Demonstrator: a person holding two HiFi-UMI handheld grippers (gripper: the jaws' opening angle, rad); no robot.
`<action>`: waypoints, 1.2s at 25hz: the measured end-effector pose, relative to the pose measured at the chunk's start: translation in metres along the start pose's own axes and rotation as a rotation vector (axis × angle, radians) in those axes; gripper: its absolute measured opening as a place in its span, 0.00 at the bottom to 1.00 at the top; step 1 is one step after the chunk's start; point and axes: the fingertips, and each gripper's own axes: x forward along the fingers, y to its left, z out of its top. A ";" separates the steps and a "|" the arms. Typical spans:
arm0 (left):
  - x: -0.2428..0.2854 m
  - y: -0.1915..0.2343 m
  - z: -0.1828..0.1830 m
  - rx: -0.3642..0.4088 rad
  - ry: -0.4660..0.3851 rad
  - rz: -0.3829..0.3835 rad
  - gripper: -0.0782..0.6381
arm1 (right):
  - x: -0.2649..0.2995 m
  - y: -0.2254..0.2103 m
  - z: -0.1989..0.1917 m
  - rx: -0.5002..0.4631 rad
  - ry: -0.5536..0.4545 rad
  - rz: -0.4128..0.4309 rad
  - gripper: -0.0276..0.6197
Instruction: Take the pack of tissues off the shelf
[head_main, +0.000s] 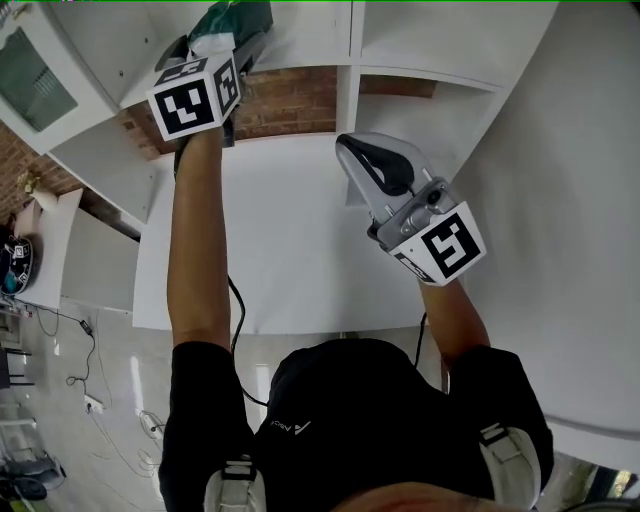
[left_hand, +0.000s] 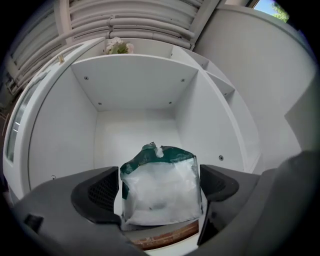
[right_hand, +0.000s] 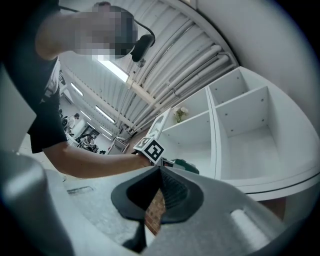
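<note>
The pack of tissues (left_hand: 160, 187), clear plastic with a green top, stands near the front edge of a white shelf compartment (left_hand: 135, 85). My left gripper (left_hand: 159, 172) is open wide, and the pack sits between its two dark pads (left_hand: 100, 192) without being squeezed. In the head view the left gripper (head_main: 215, 48) reaches up into the shelf at the green pack (head_main: 235, 20). My right gripper (head_main: 352, 150) hangs lower, over the white surface, shut and empty. From the right gripper (right_hand: 160, 169) view the pack (right_hand: 187, 165) shows just past the left marker cube.
The shelf unit (head_main: 420, 40) has several white compartments divided by upright panels. A red brick wall (head_main: 290, 100) shows behind, below the shelf. A white tabletop (head_main: 290, 260) lies under both arms. A cable runs down along the person's left side.
</note>
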 end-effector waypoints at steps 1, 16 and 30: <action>0.003 0.000 -0.002 0.008 0.012 0.006 0.80 | 0.000 -0.004 -0.001 0.002 -0.004 0.004 0.05; 0.003 0.007 -0.007 0.073 0.042 0.076 0.56 | 0.003 -0.005 -0.005 -0.013 -0.027 -0.012 0.05; -0.056 -0.007 0.017 -0.021 -0.182 0.030 0.52 | -0.009 -0.010 -0.006 0.029 -0.029 -0.062 0.05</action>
